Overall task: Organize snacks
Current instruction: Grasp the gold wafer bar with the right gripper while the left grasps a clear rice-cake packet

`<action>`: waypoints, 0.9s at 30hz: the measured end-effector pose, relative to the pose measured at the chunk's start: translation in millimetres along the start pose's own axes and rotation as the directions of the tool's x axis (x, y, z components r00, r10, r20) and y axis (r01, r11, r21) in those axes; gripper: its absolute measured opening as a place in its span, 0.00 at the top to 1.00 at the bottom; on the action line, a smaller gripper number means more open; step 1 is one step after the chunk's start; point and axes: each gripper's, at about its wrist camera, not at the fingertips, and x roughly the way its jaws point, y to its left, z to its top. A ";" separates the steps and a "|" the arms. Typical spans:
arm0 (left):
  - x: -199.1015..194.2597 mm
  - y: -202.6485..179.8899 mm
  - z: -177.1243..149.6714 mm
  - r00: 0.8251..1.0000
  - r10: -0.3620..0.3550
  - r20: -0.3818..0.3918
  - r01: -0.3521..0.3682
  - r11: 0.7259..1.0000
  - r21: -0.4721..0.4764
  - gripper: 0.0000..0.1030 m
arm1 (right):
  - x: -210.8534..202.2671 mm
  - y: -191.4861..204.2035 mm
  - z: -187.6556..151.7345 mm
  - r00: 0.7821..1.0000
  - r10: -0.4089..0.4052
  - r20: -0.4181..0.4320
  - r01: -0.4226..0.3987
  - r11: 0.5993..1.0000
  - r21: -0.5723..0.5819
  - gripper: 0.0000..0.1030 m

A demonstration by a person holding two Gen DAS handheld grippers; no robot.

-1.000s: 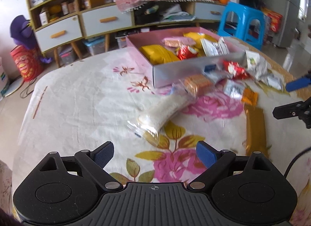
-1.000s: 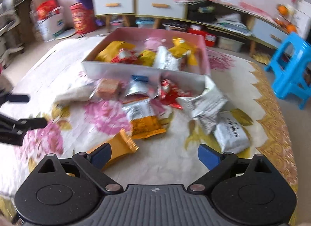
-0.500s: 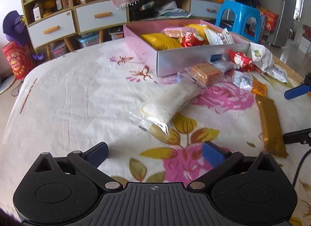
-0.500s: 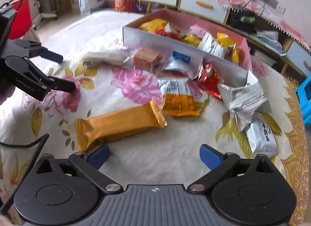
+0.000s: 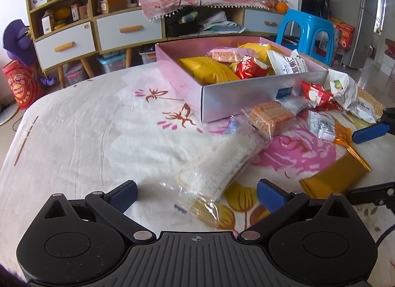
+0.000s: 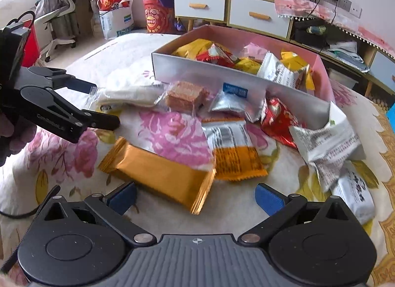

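Note:
A pink box [image 5: 222, 97] [image 6: 222, 69] holds several snack packets. Loose snacks lie in front of it on the flowered cloth. My left gripper [image 5: 196, 194] is open, its fingers on either side of the near end of a clear pack of white rice crackers [image 5: 222, 163] [image 6: 128, 95]. My right gripper [image 6: 195, 198] is open, with the near end of a long gold bar [image 6: 158, 176] [image 5: 335, 176] between its fingers. An orange cracker pack [image 5: 271, 116] [image 6: 186, 95], a silver-and-orange packet [image 6: 232, 148], a red packet [image 6: 279, 119] and silver packets [image 6: 328, 143] lie around.
The left gripper shows at the left of the right wrist view [image 6: 49, 99]; the right gripper's fingers show at the right edge of the left wrist view [image 5: 370, 134]. Behind the table stand a drawer cabinet [image 5: 98, 32] and a blue stool [image 5: 306, 32].
Both grippers have moved forward and lower. The rice cracker pack now lies between the left fingers and the gold bar's end between the right fingers. Both stay open.

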 end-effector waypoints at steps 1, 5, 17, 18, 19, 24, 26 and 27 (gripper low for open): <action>1.0 -0.1 0.9 1.000 0.000 0.000 0.000 1.000 0.000 0.00 | 1.3 0.7 1.4 1.000 0.001 0.004 -0.001 1.000 0.000 0.09; 4.0 -1.0 4.9 1.000 0.006 -0.004 -0.006 1.000 -0.003 0.00 | 6.0 3.3 8.2 1.000 0.009 0.002 -0.009 1.000 -0.014 0.10; 1.0 -9.7 10.8 1.000 -0.021 -0.017 0.021 1.000 0.012 0.19 | 4.8 24.3 13.1 0.998 0.064 0.019 -0.061 0.989 -0.135 0.35; 0.4 -11.2 11.3 1.000 -0.022 -0.020 0.023 1.000 0.012 0.22 | 3.9 25.8 13.3 0.998 0.067 0.021 -0.064 0.988 -0.142 0.39; 0.1 -12.1 11.7 0.999 -0.025 -0.021 0.025 1.000 0.011 0.25 | 3.1 26.8 13.1 0.997 0.070 0.023 -0.066 0.987 -0.147 0.43; -1.0 -15.7 14.0 0.999 -0.035 -0.026 0.036 0.999 0.009 0.37 | -1.2 32.6 14.0 0.997 0.075 0.031 -0.069 0.983 -0.172 0.62; -1.6 -17.3 14.7 0.999 -0.043 -0.029 0.043 0.999 0.010 0.41 | -2.1 35.8 14.3 0.997 0.077 0.031 -0.070 0.981 -0.180 0.67; -2.0 -18.6 14.9 0.998 -0.047 -0.031 0.047 0.999 0.011 0.43 | -2.7 37.0 14.4 0.997 0.077 0.031 -0.070 0.980 -0.185 0.69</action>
